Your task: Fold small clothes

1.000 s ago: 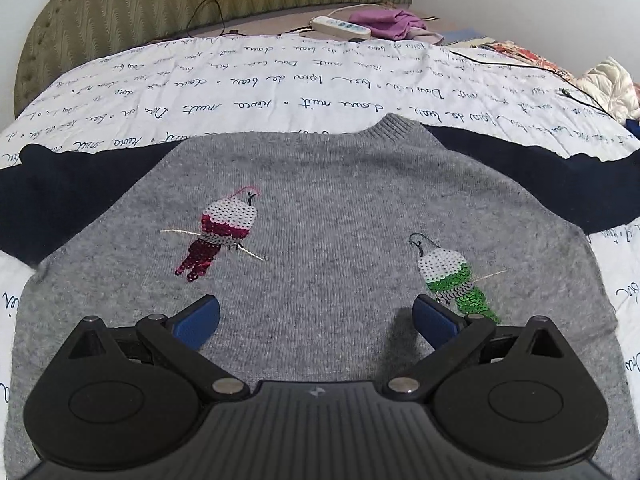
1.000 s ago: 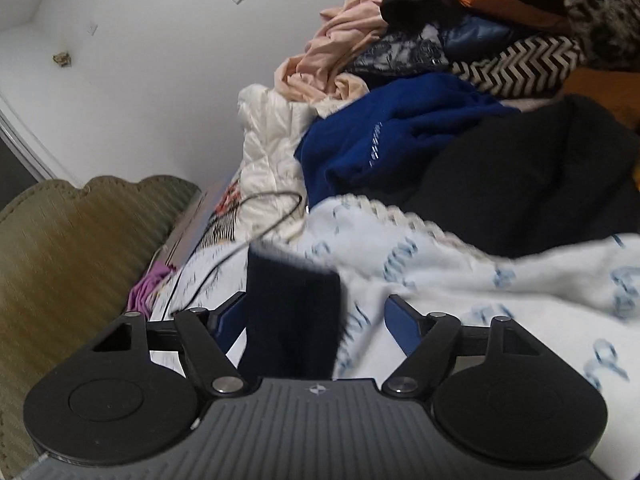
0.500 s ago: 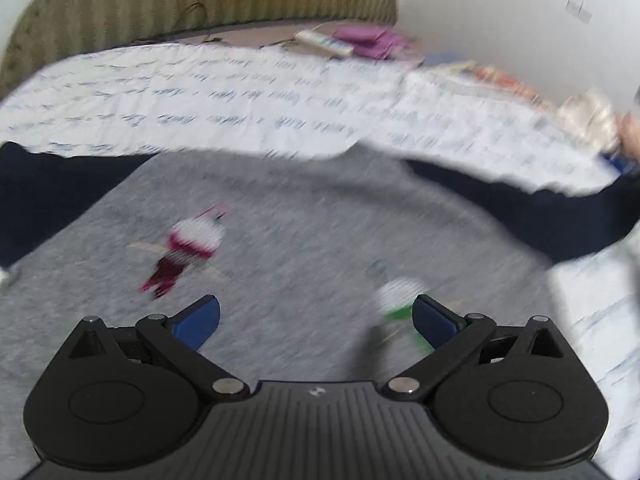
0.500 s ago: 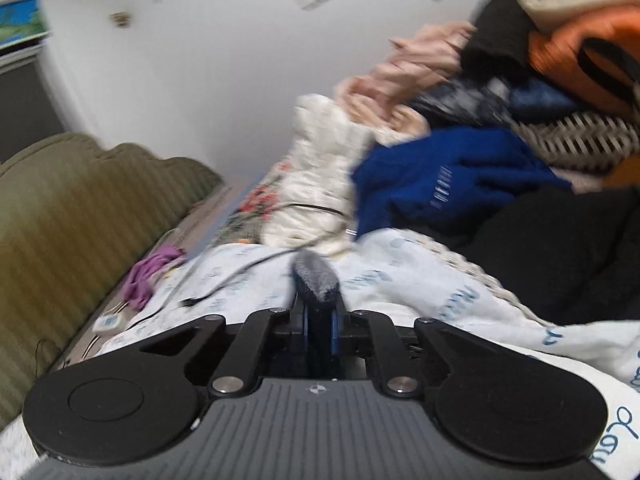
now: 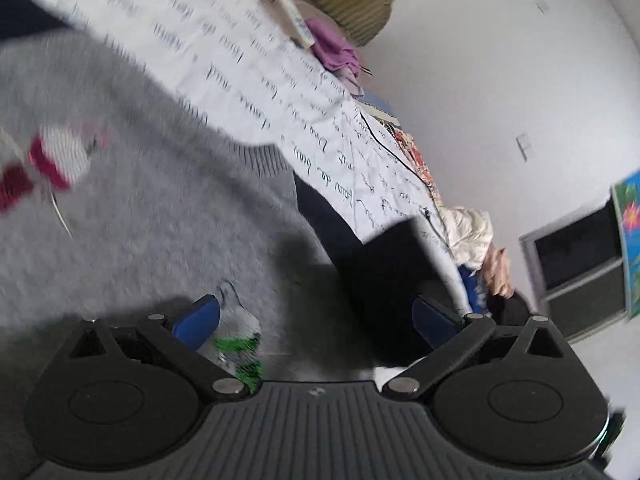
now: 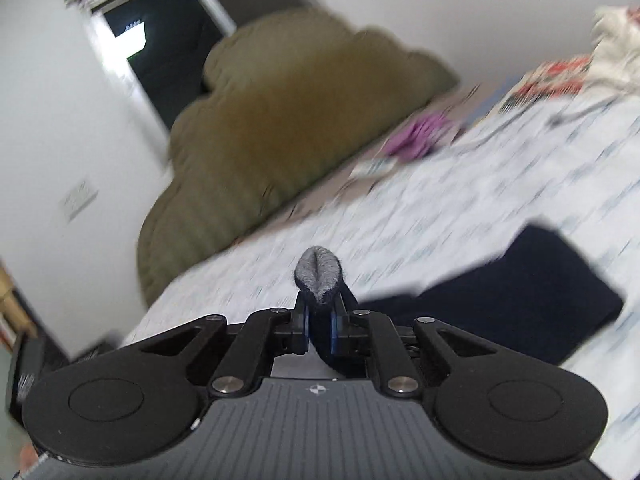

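Right gripper is clamped on the navy sleeve's cuff, which pokes out just ahead of the pads. Beyond it to the right, more sleeve lies on the printed quilt. My left gripper gapes wide over the grey sweater, gripping nothing. I judge folding barely begun: no sleeve is laid over the body yet.

Black ribbed gripper, blue pads

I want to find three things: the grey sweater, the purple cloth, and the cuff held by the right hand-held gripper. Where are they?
grey sweater (image 5: 152,208): left wrist view, chest.
purple cloth (image 5: 334,46): left wrist view, middle.
cuff (image 6: 319,276): right wrist view, grey tip.
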Demonstrator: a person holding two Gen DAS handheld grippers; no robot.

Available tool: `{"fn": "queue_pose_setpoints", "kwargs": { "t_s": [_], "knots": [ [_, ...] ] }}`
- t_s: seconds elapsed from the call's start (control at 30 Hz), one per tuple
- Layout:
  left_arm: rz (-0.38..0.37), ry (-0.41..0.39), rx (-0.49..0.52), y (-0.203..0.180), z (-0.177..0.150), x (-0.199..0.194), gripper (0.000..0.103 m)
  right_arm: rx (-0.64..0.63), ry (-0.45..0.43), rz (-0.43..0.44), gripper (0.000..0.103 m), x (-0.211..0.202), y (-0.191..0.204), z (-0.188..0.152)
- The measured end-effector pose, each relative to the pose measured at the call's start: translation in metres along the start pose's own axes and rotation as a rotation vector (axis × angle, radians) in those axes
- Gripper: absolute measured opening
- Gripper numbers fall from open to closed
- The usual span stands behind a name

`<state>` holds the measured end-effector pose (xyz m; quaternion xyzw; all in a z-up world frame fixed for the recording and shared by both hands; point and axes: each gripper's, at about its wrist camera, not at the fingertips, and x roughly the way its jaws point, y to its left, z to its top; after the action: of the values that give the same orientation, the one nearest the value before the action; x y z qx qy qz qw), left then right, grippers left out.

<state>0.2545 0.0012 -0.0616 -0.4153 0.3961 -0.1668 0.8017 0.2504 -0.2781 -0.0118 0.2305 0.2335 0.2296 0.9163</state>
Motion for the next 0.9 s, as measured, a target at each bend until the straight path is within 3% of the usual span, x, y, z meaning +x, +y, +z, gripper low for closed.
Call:
{"fn": "queue_pose_setpoints", "kwargs": {
  "t_s": [0.23,0.33,0.4,0.47,0.57,0.6,0.63,0.7,0.9],
  "knots": [
    [-0.091,0.004,-0.058,-0.004,0.0,0.0,0.098,-0.07,0.053,-0.018,0.015,0.004,0.041,-0.029],
    [-0.077,0.0,-0.035,-0.008,0.0,-0.006,0.095,-0.09,0.076,-0.019,0.015,0.003,0.05,-0.039],
    [-0.063,0.025,-0.05,-0.003,0.001,-0.003,0.059,-0.1,0.095,-0.011,0.014,0.006,0.051,-0.043],
    [-0.048,0.083,-0.1,0.006,0.001,0.005,0.039,-0.11,0.116,-0.01,0.015,0.008,0.053,-0.047],
    [-0.026,0.117,-0.164,0.02,-0.001,0.012,0.035,-0.088,0.151,-0.02,0.03,0.011,0.052,-0.054],
    [-0.01,0.124,-0.169,0.024,-0.001,0.016,0.032,-0.084,0.159,-0.029,0.044,0.009,0.052,-0.057],
    [0.008,0.13,-0.174,0.027,-0.002,0.019,0.028,-0.083,0.161,-0.035,0.05,0.005,0.051,-0.06],
    [0.03,0.136,-0.179,0.033,-0.002,0.022,0.012,-0.089,0.177,-0.043,0.051,-0.003,0.049,-0.064],
    [0.134,0.136,0.012,0.009,0.008,0.015,0.008,-0.043,0.145,-0.081,0.058,-0.03,0.02,-0.058]
  ]
}}
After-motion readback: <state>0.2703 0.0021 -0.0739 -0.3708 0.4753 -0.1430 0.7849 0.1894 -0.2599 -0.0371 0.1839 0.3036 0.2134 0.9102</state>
